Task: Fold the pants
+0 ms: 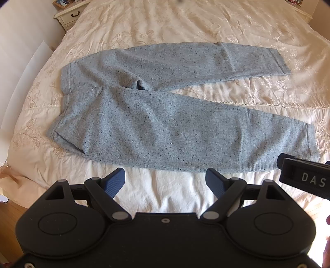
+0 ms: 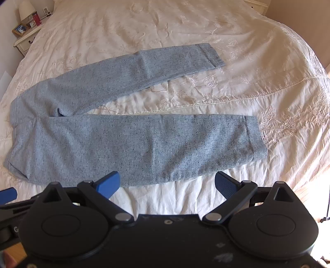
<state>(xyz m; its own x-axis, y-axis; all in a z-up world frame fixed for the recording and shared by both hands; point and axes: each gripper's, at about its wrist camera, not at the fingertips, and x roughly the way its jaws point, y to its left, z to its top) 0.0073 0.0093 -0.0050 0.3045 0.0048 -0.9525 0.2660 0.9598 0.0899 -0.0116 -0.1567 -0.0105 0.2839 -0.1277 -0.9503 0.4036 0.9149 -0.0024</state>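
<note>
Grey speckled sweatpants [image 1: 156,115] lie flat on a cream embroidered bedspread [image 1: 185,24], waistband to the left and both legs spread apart to the right. My left gripper [image 1: 166,181] hovers over the bedspread just short of the near leg's lower edge, open, with nothing between its blue fingers [image 1: 117,181]. In the right wrist view the same sweatpants [image 2: 132,140] fill the middle. My right gripper [image 2: 167,183] hangs over the near leg's lower edge, open and empty. The right gripper's black body [image 1: 305,175] shows at the left wrist view's right side.
A cream nightstand [image 1: 70,14] with a framed picture stands at the bed's far left corner; a lamp [image 2: 25,10] and small items sit on it. Wooden floor [image 1: 12,210] shows at the lower left. A lace seam [image 2: 185,105] crosses the bedspread between the legs.
</note>
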